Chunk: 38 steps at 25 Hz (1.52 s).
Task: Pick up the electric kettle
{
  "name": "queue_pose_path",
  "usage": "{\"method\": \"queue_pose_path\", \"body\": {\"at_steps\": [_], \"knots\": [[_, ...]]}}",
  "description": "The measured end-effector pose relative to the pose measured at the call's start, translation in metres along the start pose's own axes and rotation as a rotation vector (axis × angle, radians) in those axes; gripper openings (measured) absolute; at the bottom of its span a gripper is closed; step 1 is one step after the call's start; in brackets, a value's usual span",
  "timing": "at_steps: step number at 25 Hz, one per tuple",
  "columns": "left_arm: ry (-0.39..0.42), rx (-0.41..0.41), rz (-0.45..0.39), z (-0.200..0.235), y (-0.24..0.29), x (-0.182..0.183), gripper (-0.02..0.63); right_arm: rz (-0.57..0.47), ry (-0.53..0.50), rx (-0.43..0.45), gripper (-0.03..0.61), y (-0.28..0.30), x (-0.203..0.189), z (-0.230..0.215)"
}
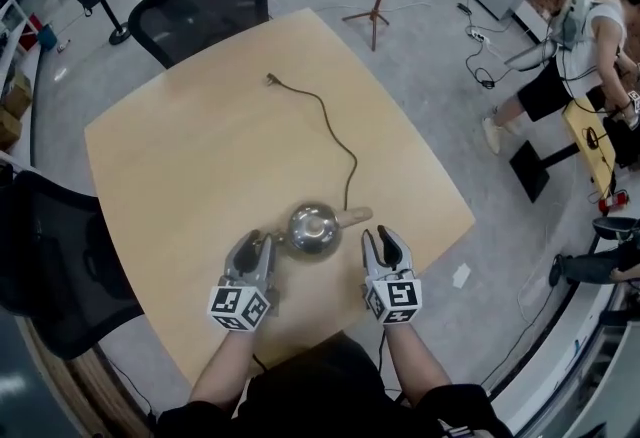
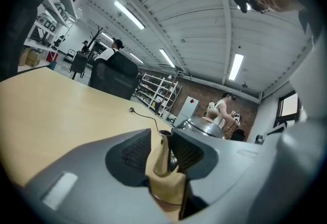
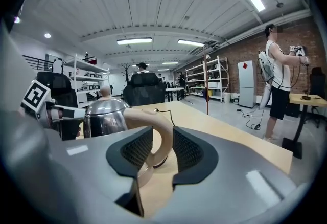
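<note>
Electric kettle (image 1: 313,229), upright on bench (image 1: 200,156) between left tongs (image 1: 255,244) and right tongs (image 1: 385,241), both spread, empty; handle (image 3: 163,126) just ahead of right; approach step, next: advance, pinch handle.

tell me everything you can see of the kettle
The kettle is a squat, shiny metal dome with a knobbed lid and a curved beige handle; a dark cord trails from it across the wooden table. It stands upright near the table's close edge, between the open left gripper and right gripper, neither visibly touching it.
</note>
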<state>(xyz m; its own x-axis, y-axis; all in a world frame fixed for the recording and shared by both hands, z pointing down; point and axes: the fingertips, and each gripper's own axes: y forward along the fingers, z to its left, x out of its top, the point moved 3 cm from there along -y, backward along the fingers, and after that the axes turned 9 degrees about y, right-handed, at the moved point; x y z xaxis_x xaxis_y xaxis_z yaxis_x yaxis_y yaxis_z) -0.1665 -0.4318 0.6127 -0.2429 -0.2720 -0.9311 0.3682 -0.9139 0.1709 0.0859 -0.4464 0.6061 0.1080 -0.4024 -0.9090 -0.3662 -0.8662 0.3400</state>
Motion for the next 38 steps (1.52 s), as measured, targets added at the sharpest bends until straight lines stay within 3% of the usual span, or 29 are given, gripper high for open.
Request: {"method": "queue_pose_path", "body": {"at_steps": [4, 14, 26, 29, 32, 38], "knots": [[-0.009, 0.002, -0.016, 0.002, 0.003, 0.006, 0.109, 0.052, -0.021, -0.003, 0.161, 0.015, -0.011, -0.001], [-0.063, 0.016, 0.003, 0.002, 0.013, -0.004, 0.11, 0.081, 0.013, 0.02, 0.163, 0.034, -0.029, 0.003], [-0.115, 0.031, -0.045, 0.005, 0.015, -0.003, 0.114, 0.083, 0.045, 0.058, 0.163, 0.049, -0.031, 0.001], [-0.124, 0.022, -0.048, 0.005, 0.017, 0.0, 0.114, 0.083, 0.055, 0.063, 0.149, 0.051, -0.029, 0.003], [-0.137, 0.007, -0.053, 0.003, 0.018, 0.0, 0.081, 0.08, 0.065, 0.069, 0.064, 0.052, -0.028, 0.007], [-0.166, 0.008, -0.08, 0.003, 0.023, 0.006, 0.069, 0.022, 0.079, 0.007, 0.058, 0.053, -0.02, 0.005]]}}
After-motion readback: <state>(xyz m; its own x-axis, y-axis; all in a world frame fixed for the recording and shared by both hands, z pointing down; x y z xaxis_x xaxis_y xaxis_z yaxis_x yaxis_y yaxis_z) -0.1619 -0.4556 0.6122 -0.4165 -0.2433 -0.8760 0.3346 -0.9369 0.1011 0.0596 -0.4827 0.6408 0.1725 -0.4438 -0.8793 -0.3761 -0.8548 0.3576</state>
